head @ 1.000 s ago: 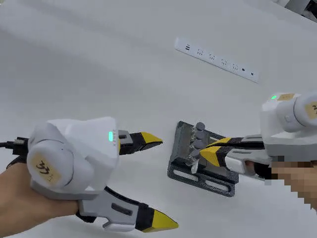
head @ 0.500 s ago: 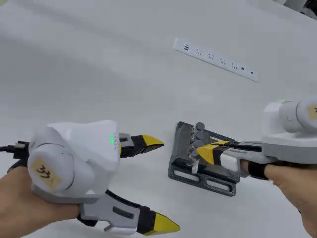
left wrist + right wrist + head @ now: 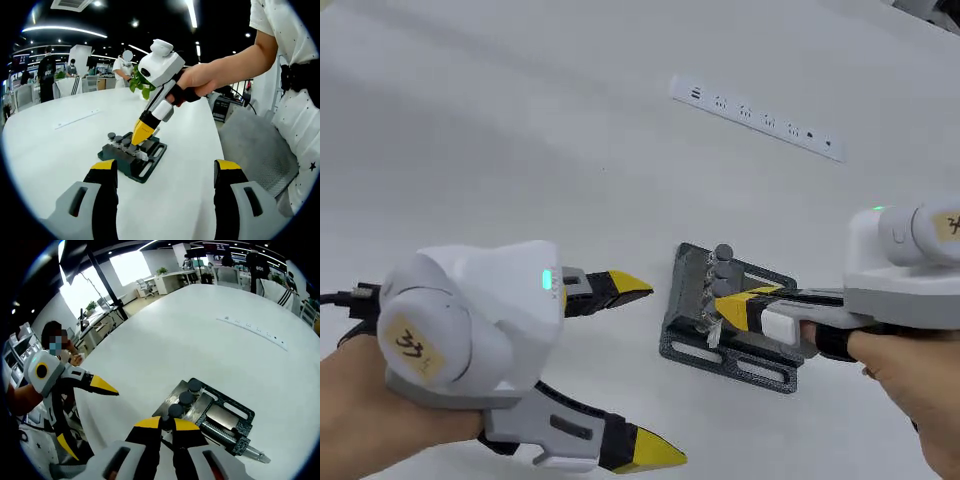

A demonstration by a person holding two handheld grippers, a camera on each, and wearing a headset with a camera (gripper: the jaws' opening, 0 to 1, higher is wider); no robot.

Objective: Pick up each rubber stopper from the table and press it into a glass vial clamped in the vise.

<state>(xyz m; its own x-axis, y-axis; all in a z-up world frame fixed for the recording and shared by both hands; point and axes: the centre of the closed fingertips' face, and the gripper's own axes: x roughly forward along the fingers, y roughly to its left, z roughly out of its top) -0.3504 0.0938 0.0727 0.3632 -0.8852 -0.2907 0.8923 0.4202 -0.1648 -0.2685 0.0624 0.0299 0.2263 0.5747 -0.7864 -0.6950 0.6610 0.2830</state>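
Note:
A dark metal vise (image 3: 760, 372) sits on the white table and clamps a row of three glass vials, each topped by a grey rubber stopper (image 3: 723, 253). My right gripper (image 3: 730, 310) is shut. Its yellow tips rest against the nearest stopper (image 3: 175, 411), and I see nothing held between them. In the left gripper view the right gripper (image 3: 141, 134) points down onto the vise (image 3: 147, 162). My left gripper (image 3: 648, 370) hangs wide open and empty to the left of the vise, clear of it.
A white power strip (image 3: 757, 118) lies on the table beyond the vise. The round white table stretches bare on all sides of the vise. People and office desks stand far behind the table.
My right gripper has edged left over the vise, closer onto the nearest vial. The left gripper has hardly moved.

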